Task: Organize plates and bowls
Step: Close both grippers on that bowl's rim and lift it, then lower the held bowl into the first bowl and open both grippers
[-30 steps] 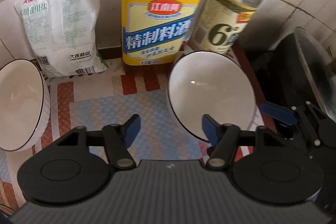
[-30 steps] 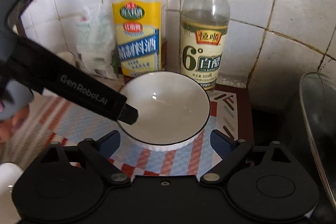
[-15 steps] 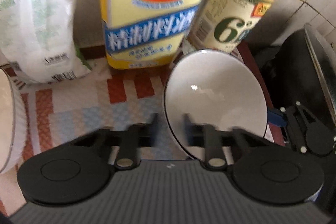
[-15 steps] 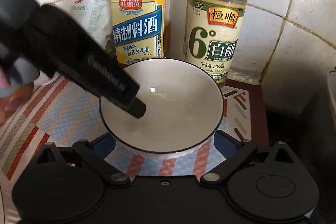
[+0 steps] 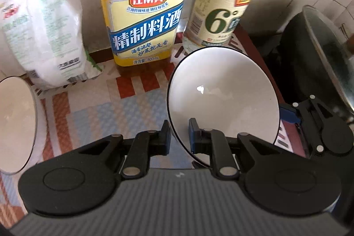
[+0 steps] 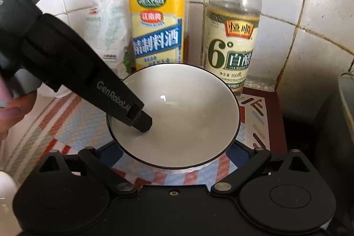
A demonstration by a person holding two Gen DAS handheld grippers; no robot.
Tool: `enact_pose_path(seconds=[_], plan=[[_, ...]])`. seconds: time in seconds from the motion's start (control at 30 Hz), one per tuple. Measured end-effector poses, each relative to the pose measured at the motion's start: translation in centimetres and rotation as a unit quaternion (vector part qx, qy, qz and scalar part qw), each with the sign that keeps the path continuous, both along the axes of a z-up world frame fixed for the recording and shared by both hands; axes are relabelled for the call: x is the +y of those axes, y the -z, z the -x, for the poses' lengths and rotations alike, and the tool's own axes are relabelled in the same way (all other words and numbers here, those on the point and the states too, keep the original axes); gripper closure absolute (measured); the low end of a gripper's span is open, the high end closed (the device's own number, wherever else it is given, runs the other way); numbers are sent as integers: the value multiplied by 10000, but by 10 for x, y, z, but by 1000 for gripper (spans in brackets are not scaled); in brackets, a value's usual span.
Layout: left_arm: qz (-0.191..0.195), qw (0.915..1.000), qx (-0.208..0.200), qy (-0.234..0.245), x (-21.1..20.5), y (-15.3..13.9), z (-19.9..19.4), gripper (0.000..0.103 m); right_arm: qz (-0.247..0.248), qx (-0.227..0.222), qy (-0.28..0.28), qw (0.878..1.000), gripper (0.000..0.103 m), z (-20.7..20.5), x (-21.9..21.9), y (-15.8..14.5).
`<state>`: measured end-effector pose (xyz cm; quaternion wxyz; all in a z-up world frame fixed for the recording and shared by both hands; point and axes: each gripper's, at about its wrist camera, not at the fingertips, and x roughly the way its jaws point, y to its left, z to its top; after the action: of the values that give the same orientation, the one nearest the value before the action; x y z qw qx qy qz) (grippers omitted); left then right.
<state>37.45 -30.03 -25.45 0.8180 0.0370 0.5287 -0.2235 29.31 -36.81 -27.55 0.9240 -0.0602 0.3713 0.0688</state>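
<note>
A white bowl with a black rim [image 5: 223, 101] [image 6: 177, 116] sits on the patterned mat in front of two bottles. My left gripper [image 5: 178, 136] is shut on this bowl's near-left rim, one finger inside and one outside; it also shows in the right wrist view [image 6: 141, 121], reaching into the bowl. The bowl looks tilted. My right gripper [image 6: 174, 154] is open, its fingers either side of the bowl's near edge, not touching it. A second white bowl [image 5: 15, 125] sits at the left edge.
A yellow-label cooking wine bottle [image 5: 146, 14] and a vinegar bottle [image 5: 221, 8] stand close behind the bowl against the tiled wall. A white salt bag [image 5: 44, 37] leans at the left. A dark pot with a glass lid [image 5: 320, 65] is at the right.
My left gripper moved forward and closed from open onto the bowl's rim. My right gripper came closer, its open fingers now flanking the bowl. The bowl has tilted slightly.
</note>
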Motion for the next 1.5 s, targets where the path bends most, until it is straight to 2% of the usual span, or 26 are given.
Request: enact_pose_path(seconds=[0.23, 0.33, 0.67, 1.03, 1.5], plan=[[100, 9999, -28, -42, 23, -46, 43, 89, 99, 26, 26, 9999, 3, 36, 22, -41], [282, 9995, -27, -147, 35, -65, 66, 88, 1, -14, -37, 10000, 3, 58, 31, -60], [505, 9986, 33, -125, 83, -104, 134, 88, -9, -280, -116, 9995, 3, 129, 72, -103], [323, 9989, 84, -327, 114, -100, 192, 88, 94, -247, -418, 9988, 3, 180, 110, -103], [110, 9985, 263, -457, 125, -56, 197, 88, -88, 16, -507, 9987, 3, 188, 123, -69]])
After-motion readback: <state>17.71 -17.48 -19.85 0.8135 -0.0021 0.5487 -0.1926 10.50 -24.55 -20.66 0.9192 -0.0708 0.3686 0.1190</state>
